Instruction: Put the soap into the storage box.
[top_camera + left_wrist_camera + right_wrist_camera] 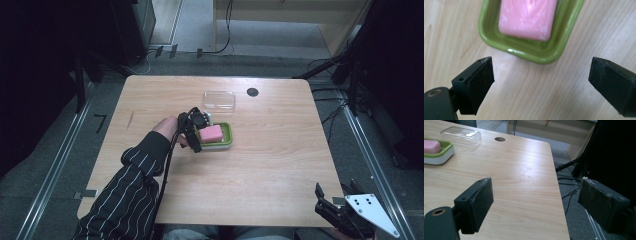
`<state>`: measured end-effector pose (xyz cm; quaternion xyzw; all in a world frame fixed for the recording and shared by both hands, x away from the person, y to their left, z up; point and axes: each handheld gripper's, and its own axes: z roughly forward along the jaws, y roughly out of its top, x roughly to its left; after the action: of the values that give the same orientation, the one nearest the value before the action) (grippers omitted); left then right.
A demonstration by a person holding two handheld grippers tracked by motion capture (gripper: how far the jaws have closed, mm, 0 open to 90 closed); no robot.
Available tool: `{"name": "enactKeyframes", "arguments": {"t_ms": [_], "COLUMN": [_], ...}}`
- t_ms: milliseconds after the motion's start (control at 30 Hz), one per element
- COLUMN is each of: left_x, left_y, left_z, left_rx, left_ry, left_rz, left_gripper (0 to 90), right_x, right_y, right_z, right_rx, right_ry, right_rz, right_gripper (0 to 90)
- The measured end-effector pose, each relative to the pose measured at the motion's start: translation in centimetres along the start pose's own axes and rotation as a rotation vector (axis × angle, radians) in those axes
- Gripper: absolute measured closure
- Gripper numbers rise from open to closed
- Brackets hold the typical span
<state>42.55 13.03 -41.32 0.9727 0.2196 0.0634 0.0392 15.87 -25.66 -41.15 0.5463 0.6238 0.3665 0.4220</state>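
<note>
A pink soap bar [211, 133] [527, 17] [431, 146] lies in a green soap dish [226, 136] [536, 51] [441, 152] near the middle of the wooden table [260, 165]. My left gripper [196, 132] [541, 77] hovers just left of the dish, open, with its jaws wide apart and nothing between them. A clear plastic lid [219, 100] [461, 135] rests behind the dish. My right gripper [332, 207] [535, 202] is open at the table's near right corner, far from the dish.
A dark round hole [252, 92] [499, 139] marks the table's far side, right of the lid. Cables and dark stands surround the table on the floor. A striped sleeve [125, 195] reaches in from the bottom left.
</note>
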Motion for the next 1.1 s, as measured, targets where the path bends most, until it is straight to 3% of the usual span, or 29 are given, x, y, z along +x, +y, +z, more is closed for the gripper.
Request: {"name": "enactKeyframes", "arguments": {"t_ms": [467,1100], "left_x": [-2.0,-5.2], "left_y": [-3.1,-6.9], "left_z": [0.1,0.9], "left_rx": [0.034,0.074], "left_ry": [-0.011,-0.036], "left_rz": [-0.067,-0.120], "left_gripper": [6.5,6.4], "right_x": [0.2,0.6], "right_y": [0.2,0.4], "right_z": [0.2,0.7], "right_rx": [-0.007,-0.013], "right_ry": [0.006,0.028], "right_rz": [0.000,-0.010], "right_gripper": [13.7,13.7]}}
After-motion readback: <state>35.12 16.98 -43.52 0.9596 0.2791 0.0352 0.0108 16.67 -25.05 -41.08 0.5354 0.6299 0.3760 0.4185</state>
